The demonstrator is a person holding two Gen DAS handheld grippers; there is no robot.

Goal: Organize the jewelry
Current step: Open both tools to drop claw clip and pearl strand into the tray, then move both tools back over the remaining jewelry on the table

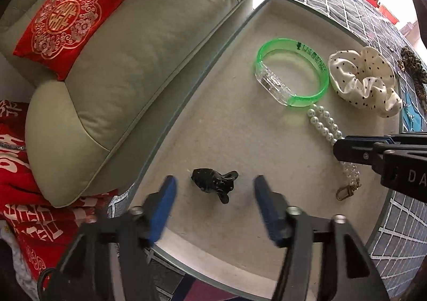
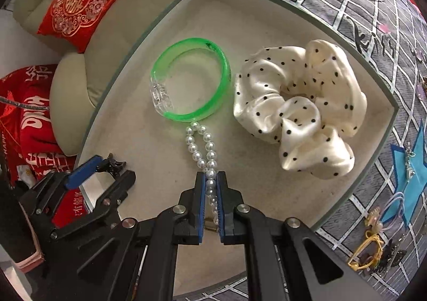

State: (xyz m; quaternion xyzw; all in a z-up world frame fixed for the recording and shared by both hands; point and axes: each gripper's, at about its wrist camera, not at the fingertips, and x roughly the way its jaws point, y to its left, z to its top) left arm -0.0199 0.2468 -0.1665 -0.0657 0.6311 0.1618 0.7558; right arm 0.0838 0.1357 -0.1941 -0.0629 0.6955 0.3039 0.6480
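Since both pieces belong in the tray (image 2: 170,11), my right gripper (image 2: 210,183) pinches the pearl strand (image 2: 204,146) while my left gripper (image 1: 213,191) stands spread around the black hair clip (image 1: 213,183).

Left hand-held gripper (image 1: 214,191) black-framed, blue finger pads, silver bolts, right hand-held gripper (image 2: 210,180) alike, white lettering.

My tongs (image 2: 210,180) have blue pads on black arms. The bangle (image 2: 190,79) is translucent green, the scrunchie (image 2: 293,103) cream with black dots, the pearls (image 2: 204,146) white, the clip (image 1: 213,183) black, the tray (image 1: 213,127) beige, the cushion (image 1: 64,23) red with gold.
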